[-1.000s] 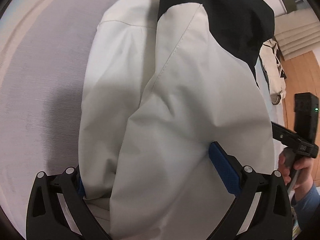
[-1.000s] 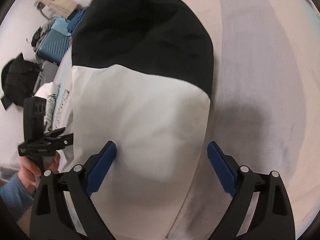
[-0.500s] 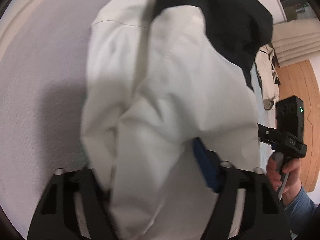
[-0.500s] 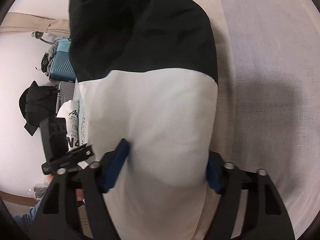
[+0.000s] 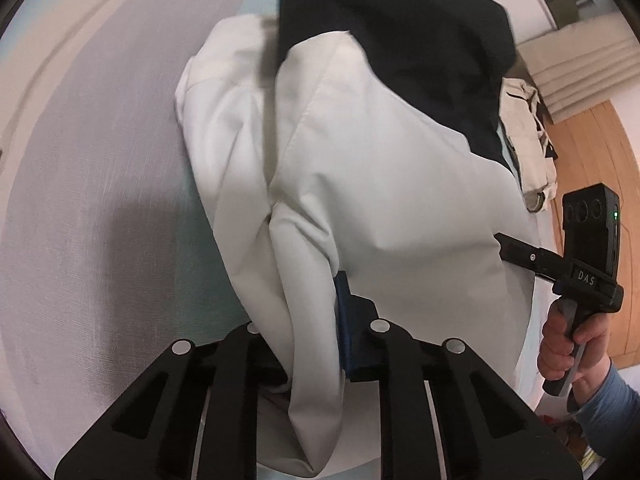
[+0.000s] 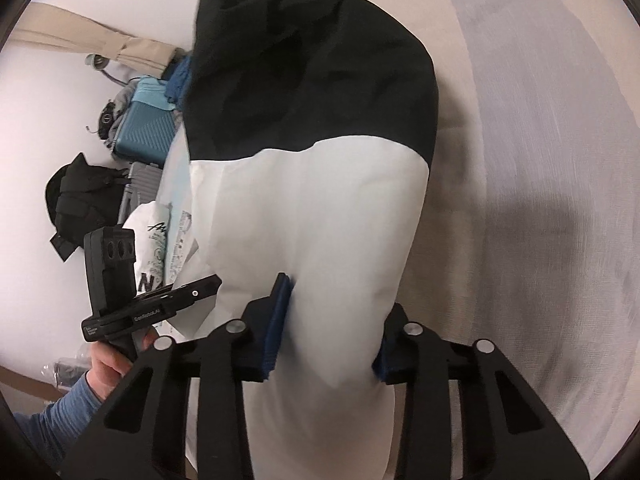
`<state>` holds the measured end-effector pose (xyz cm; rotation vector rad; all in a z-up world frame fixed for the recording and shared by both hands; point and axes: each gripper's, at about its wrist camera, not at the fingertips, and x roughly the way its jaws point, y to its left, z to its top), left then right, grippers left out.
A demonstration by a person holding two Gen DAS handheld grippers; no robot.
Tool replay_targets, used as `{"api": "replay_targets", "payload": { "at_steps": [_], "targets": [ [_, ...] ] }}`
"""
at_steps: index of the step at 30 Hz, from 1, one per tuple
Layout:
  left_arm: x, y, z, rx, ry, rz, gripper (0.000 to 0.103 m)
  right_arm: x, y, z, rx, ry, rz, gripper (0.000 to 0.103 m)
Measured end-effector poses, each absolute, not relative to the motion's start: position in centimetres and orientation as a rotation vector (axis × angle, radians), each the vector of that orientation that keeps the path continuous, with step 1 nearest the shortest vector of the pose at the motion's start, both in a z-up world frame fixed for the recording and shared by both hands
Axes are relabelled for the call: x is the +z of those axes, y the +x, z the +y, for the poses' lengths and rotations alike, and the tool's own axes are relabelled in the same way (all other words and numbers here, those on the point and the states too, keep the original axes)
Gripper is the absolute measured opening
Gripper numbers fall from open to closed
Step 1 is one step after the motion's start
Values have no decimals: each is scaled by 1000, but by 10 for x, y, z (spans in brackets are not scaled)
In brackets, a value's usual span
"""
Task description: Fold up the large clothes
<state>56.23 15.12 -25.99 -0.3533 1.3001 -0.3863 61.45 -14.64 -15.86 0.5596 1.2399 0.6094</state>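
Now, left claw [image 5: 308, 344], bottom centre of the left wrist view: jaws have just been closing and stand nearly together, pinching a bunched fold of the white-and-black garment [image 5: 384, 184]. One blue pad [image 5: 346, 332] shows pressed on the cloth's right side; the other pad is hidden under fabric.

Right claw [image 6: 330, 336], bottom centre of the right wrist view: jaws have also just been closing, w/ a thick roll of the same garment [image 6: 320, 216] between them. Blue pads [image 6: 276, 320] press into the white cloth on both sides, so it's gripped, jaws partway in.

Garment runs from each claw up toward frame top: white part near the claws, black part further out at top. It lies on a pale grey-and-beige striped bed cover [image 6: 540, 160], right side of the right view, left side of the left view [image 5: 80, 200].

Each view catches the other claw at its edge, held by a hand [image 5: 568, 340] w/ a blue sleeve [image 6: 52, 420].

Bkgd, upper left of the right view: teal suitcase [image 6: 140, 128], black bag [image 6: 84, 196]. Right edge of the left view: beige cloth item [image 5: 528, 136], wood floor [image 5: 600, 168].
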Motion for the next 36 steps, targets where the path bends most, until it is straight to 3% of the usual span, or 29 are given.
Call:
{"api": "replay_targets", "payload": {
  "at_steps": [23, 36],
  "targets": [
    [-154, 524, 152, -322, -281, 1130, 13, -48, 607, -145, 821, 428, 1046, 26],
    [-90, 504, 260, -350, -295, 999, 13, 38, 596, -40, 824, 294, 959, 26]
  ]
}}
